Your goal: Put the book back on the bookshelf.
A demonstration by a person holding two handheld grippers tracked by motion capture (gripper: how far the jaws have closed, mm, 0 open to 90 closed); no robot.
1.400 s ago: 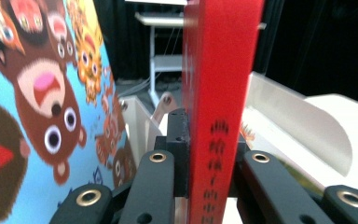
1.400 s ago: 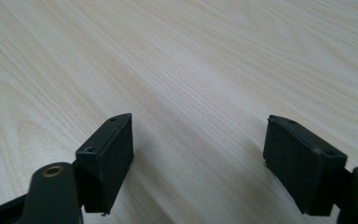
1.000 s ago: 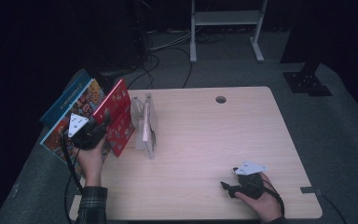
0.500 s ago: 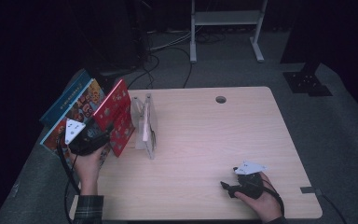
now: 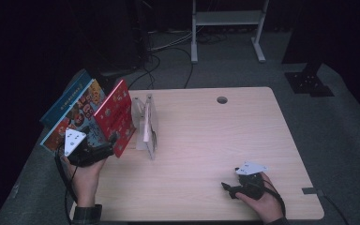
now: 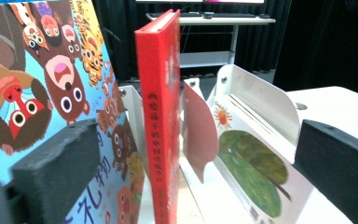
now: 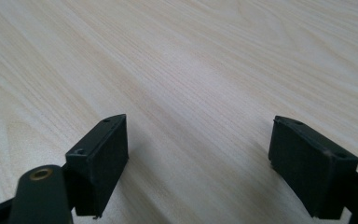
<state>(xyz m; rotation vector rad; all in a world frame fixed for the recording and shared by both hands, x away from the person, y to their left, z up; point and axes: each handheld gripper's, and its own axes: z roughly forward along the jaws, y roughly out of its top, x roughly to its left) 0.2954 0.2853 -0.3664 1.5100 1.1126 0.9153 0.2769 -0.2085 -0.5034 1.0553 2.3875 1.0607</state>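
At the far left of the worktop point(image 5: 243, 140) two picture books lean back over its edge: a blue book point(image 5: 64, 98) behind, and in front of it a blue book with cartoon animals point(image 5: 77, 117) on its cover. In the left gripper view that cover point(image 6: 42, 79) sits just beside the left pad. Next comes the red book point(image 5: 117, 117), standing nearly upright with its spine point(image 6: 161, 116) toward the camera, in a slot of the white book rack point(image 5: 145, 126).

The left gripper point(image 5: 107, 144) hovers at the red book's lower near corner, held in the person's left hand point(image 5: 86, 176). Its fingers point(image 6: 56, 172) have just been opening and now stand wide — the red book's spine is between them, but neither pad presses on it. To the right of the spine, a curved divider of the rack point(image 6: 256, 100) holds a white book with a green shape and a small sun point(image 6: 251, 168) on its cover, tilted to the right.

The middle of the worktop is bare wood, with a round cable hole point(image 5: 222, 100) near its far edge.

At the near right, the right gripper point(image 5: 227, 188) rests low over the worktop in the person's right hand point(image 5: 262, 201), well apart from the books. Its fingers point(image 7: 100, 158) have been opening and stand partly apart — only bare wood grain point(image 7: 191, 84) lies between them.
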